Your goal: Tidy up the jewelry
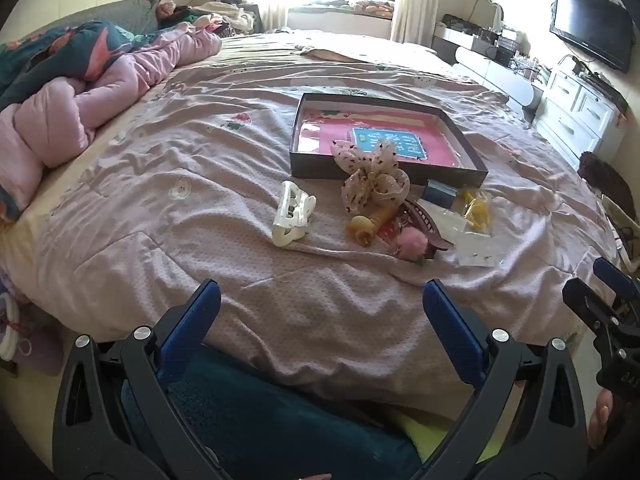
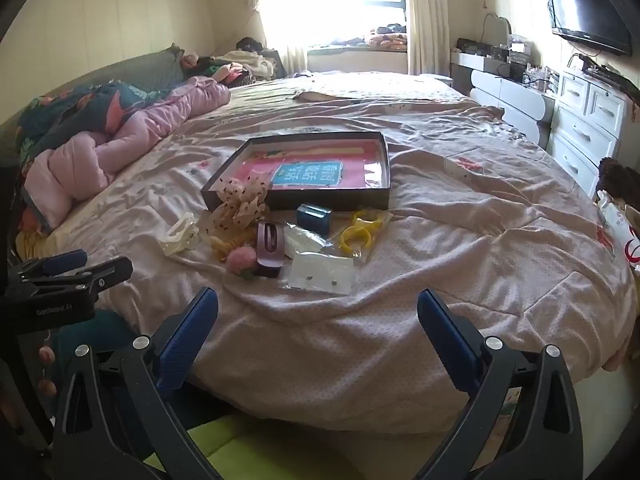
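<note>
Left gripper [image 1: 322,304], right gripper [image 2: 318,312]: jaws wide, empty. Risk: snagging dotted bow [image 1: 376,178] while lifting neighbouring claw clip [image 1: 292,214]; tangled pile beside tray [image 1: 298,162].

Two hand-held grippers, each seen from its own wrist camera.
Left gripper [image 1: 320,300] and right gripper [image 2: 318,308]: black plastic arms with triangular cut-outs, round silver screws at the pivots, and ribbed blue pads [image 1: 192,320] on the fingers. White lettering marks the left gripper's black body. The person wears dark teal trousers [image 1: 260,408].
</note>
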The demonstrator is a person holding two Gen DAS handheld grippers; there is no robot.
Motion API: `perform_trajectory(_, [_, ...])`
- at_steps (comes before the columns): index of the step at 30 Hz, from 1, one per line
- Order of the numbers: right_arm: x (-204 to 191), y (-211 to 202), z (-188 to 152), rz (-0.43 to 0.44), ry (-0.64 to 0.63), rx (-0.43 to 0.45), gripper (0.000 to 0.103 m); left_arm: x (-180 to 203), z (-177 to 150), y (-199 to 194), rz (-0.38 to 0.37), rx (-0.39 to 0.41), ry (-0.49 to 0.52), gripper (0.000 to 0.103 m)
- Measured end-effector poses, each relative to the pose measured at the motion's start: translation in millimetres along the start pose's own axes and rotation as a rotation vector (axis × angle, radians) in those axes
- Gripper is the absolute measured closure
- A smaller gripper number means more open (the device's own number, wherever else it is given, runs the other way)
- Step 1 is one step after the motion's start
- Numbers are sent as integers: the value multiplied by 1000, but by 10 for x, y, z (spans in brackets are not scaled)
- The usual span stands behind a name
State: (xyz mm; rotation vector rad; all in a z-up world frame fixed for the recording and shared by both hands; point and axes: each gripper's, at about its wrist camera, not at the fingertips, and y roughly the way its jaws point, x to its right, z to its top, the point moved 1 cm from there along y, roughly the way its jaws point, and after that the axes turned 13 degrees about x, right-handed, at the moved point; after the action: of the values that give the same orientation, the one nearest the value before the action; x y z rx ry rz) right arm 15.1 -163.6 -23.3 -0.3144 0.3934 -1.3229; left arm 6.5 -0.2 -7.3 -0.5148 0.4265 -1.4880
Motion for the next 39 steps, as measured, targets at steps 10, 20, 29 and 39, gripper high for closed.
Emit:
perform_trajectory(10, [-2,-3,-32,4,9,11,6,35,29,-71,-9,10,0,10])
perform_trajectory(20, [-18,-61,29,8,4,15,6,55,46,-104,-22,10,-9,10])
perform_trajectory(29, [-45,-65,0,7,1,21,6,28,43,-112,-25,14,-12,10])
perform_trajectory(39, [-48,-65,0,7,0,20,6,29,39,-112,-24,18,-13,10])
